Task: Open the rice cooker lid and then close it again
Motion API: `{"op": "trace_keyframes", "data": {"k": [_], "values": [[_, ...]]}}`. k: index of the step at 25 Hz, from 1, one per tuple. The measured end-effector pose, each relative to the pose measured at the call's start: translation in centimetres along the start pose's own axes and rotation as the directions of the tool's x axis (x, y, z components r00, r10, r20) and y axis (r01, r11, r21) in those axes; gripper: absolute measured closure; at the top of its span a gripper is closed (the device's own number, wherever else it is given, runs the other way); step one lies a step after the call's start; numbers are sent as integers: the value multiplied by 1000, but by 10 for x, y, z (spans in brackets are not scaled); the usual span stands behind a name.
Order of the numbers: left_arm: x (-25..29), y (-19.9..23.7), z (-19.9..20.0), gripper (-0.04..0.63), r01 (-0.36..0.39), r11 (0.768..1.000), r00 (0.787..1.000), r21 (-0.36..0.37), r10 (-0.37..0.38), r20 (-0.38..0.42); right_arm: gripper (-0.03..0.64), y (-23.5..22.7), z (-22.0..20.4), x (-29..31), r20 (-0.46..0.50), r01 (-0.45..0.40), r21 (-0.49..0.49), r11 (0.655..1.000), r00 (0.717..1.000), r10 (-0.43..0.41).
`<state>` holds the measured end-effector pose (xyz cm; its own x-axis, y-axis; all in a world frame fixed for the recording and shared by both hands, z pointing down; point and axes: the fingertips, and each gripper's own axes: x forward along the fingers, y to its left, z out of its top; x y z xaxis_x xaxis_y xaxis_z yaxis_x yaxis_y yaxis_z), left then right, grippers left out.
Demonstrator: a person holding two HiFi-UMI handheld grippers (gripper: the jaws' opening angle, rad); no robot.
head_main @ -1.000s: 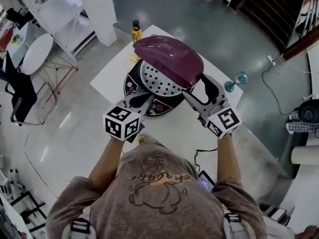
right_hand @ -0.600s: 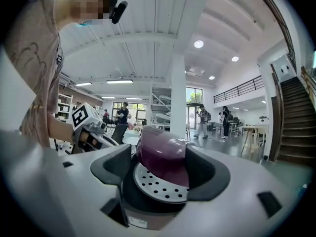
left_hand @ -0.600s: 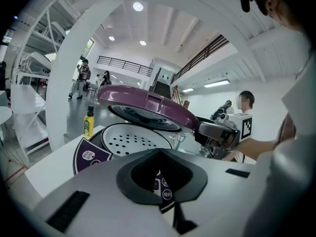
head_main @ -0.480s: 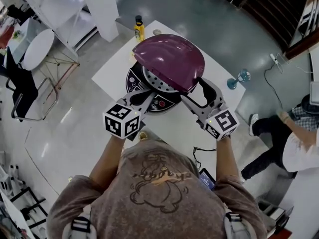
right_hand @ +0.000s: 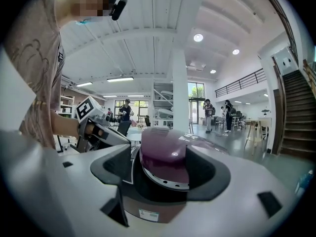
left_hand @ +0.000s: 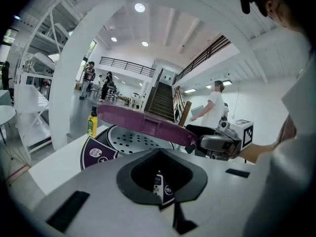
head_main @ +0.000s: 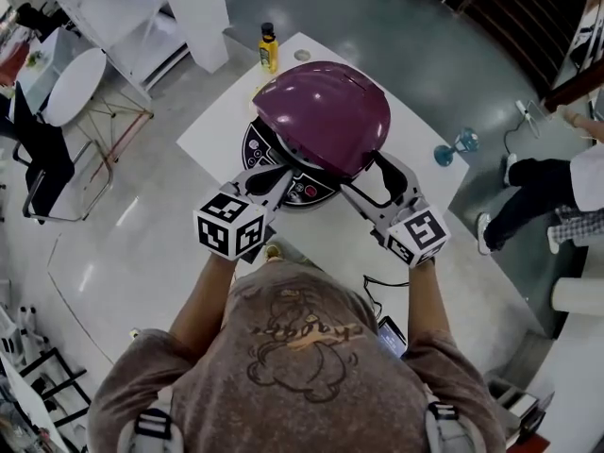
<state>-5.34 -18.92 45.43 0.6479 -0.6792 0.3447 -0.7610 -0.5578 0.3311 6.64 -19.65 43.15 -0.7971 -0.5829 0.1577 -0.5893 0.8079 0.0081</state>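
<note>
The rice cooker [head_main: 257,149] stands on the white table [head_main: 212,130]. Its purple lid [head_main: 326,111] is tilted low over the body and still ajar. From the left gripper view the lid [left_hand: 143,123] shows its perforated underside. My left gripper [head_main: 274,179] is shut and empty, with its tips at the front control panel [head_main: 304,192]. My right gripper [head_main: 370,179] is open at the lid's front right rim, and the lid [right_hand: 165,154] fills the gap between its fingers. I cannot tell whether they touch it. The right gripper [left_hand: 222,144] sits at the rim.
A yellow bottle [head_main: 269,48] stands at the table's far edge behind the cooker. A blue glass object [head_main: 456,145] sits on the floor to the right, where a person's legs [head_main: 538,196] pass. A white pillar [head_main: 193,12] and a round table [head_main: 71,88] stand to the left.
The lid has swung down toward the cooker, covering most of the perforated plate. The right gripper stayed at its rim and the left barely moved. A person walked in at the right.
</note>
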Motion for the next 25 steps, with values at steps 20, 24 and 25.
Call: {"op": "trace_keyframes", "data": {"k": [20,24,25], "values": [[7,5,31,575,1,998,999,55,-4,54,305,4,-17,4,-39,10,43,999,999,-8],[13,6,38,575,2,997,999,77,-7,54,305,4,-18,4,-44,15,42,999,999,-13],[14,6,39,575,4,997,999,83,-8,52,305,3,-18,4,-44,16,44,999,999,-14]]}}
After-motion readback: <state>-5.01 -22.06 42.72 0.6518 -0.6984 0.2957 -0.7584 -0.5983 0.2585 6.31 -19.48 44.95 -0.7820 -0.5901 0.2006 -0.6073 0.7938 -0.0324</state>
